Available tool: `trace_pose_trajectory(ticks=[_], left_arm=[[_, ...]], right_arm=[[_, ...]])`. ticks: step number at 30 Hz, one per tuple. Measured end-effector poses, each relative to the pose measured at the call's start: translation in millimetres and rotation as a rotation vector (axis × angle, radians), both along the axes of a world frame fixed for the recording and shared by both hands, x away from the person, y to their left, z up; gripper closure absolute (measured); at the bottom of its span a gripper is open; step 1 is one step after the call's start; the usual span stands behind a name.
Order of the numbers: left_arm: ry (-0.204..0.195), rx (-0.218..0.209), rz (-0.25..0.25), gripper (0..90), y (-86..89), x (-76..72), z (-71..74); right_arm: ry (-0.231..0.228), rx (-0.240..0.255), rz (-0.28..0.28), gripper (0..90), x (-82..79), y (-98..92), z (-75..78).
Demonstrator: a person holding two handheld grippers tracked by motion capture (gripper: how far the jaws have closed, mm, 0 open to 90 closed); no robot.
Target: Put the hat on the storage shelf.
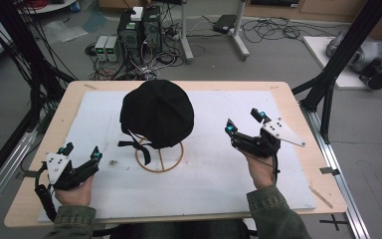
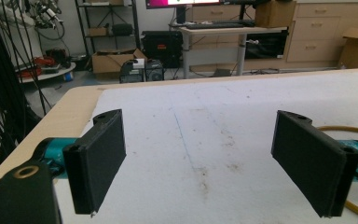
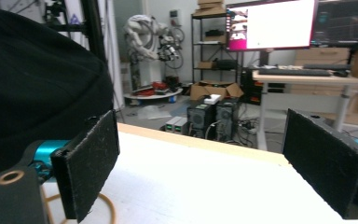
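Observation:
A black cap rests on a thin wooden wire stand at the middle of the white mat; a black strap hangs from its near left side. My left gripper is held low at the near left, open and empty, its jaws wide over bare mat. My right gripper hovers to the right of the cap, open and empty. In the right gripper view the cap bulks at the left behind the left jaw, with the stand's ring below it.
The mat lies on a wooden table. Black frame posts stand at the table's right and left sides. Computers and cables sit on the floor beyond the far edge. A small dark speck lies on the mat near the left gripper.

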State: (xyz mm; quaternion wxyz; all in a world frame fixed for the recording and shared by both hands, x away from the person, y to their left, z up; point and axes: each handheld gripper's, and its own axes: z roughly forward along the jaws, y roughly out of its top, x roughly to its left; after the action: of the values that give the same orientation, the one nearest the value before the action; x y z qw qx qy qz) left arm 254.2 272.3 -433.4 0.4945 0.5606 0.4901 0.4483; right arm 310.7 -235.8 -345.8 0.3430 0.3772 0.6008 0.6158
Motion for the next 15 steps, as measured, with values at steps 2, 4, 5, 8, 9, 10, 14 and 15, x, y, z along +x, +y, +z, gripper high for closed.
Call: trace_pose_trajectory(ticks=[2,4,5,8,9,10,14,15], left_arm=[[-0.001,0.0,0.0,17.8,0.0,0.0,0.0],[-0.001,-0.001,0.0,17.8,-0.1,0.0,0.0],[-0.001,-0.001,0.0,17.8,-0.1,0.0,0.0],[0.0,0.0,0.0,17.8,-0.2,-0.1,0.1],[0.0,0.0,-0.001,17.8,-0.2,-0.1,0.1],[-0.001,-0.002,0.0,17.8,-0.4,0.0,0.0],[0.0,-0.001,0.0,17.8,-0.1,0.0,0.0],[0.001,0.001,0.0,17.8,0.2,0.0,0.0]], right_arm=[[0.007,0.0,-0.022,10.6,-1.4,-5.3,-4.6],[0.009,0.005,-0.041,10.6,-3.3,-10.6,-9.9],[0.007,0.004,-0.054,10.6,-3.8,-13.6,-12.9],[0.013,0.006,-0.098,10.6,-6.7,-21.4,-23.3],[0.01,0.009,-0.105,10.6,-7.3,-23.4,-26.2],[0.015,0.013,-0.12,10.6,-8.5,-26.8,-30.7],[0.016,0.008,-0.169,10.6,-10.2,-37.7,-43.3],[0.019,0.005,-0.181,10.6,-10.2,-39.9,-45.4]])
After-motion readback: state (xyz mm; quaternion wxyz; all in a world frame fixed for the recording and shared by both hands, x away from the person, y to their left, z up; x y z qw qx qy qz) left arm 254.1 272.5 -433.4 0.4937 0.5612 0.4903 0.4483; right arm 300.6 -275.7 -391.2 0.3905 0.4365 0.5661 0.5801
